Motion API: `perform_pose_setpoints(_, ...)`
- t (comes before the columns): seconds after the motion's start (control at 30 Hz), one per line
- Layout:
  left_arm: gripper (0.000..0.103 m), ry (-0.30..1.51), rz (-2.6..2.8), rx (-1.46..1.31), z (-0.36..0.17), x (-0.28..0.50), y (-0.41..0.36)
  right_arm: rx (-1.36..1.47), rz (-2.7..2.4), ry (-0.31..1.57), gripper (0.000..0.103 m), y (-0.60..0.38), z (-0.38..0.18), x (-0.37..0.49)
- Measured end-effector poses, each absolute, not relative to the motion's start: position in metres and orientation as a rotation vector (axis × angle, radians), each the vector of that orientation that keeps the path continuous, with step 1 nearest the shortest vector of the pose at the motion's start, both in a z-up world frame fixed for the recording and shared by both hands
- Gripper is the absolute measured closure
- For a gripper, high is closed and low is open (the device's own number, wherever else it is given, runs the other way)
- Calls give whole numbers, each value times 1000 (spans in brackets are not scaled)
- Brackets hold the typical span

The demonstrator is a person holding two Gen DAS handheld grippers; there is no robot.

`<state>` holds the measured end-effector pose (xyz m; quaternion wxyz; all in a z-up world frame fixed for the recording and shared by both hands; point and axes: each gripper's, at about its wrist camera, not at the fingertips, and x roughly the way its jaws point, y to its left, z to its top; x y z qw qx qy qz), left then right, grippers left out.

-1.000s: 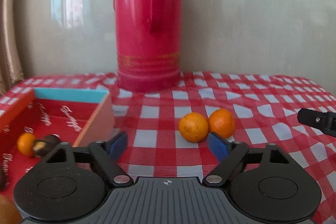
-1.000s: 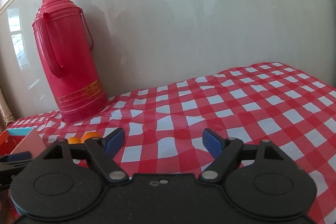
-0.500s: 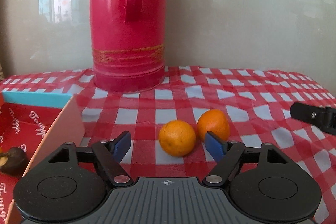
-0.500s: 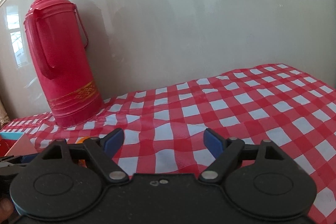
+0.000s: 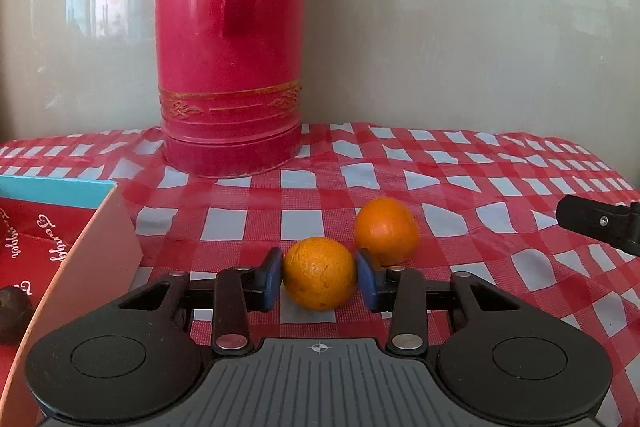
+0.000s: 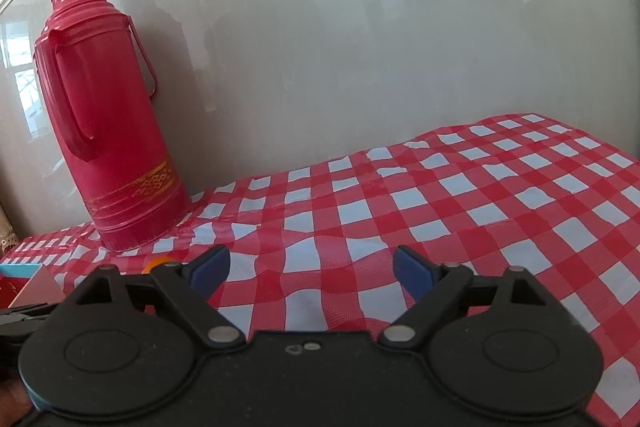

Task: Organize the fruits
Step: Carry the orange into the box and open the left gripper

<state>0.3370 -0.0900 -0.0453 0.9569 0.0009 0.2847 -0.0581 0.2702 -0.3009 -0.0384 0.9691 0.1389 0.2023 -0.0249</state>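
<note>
Two blue pads of my left gripper (image 5: 319, 274), just closing, clamp the near orange (image 5: 319, 273); I lift straight, clearing its neighbour (image 5: 386, 230); right gripper (image 6: 311, 269) wide, empty.

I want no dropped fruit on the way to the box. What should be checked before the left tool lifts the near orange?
1. Near orange centred between the left tool pads, which have just been closing: ok.
2. Both blue pads pressing on it: ok, they look to be in contact on each side.
3. Far orange free of the right-hand pad: cannot tell, it sits right behind it.
4. Box wall low enough to pass over: cannot tell.
5. Right tool out of the way: ok, open over bare tablecloth.
</note>
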Motion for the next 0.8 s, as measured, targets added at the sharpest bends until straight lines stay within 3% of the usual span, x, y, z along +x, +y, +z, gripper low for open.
perform_pose_setpoints(0.43, 63, 523, -63, 36, -19, 280, -72, 348, -2, 399, 21, -293, -29, 249)
perform_pose_setpoints(0.8, 63, 423, 122, 49, 13, 201, -3, 448, 42, 415, 20, -283, -27, 233)
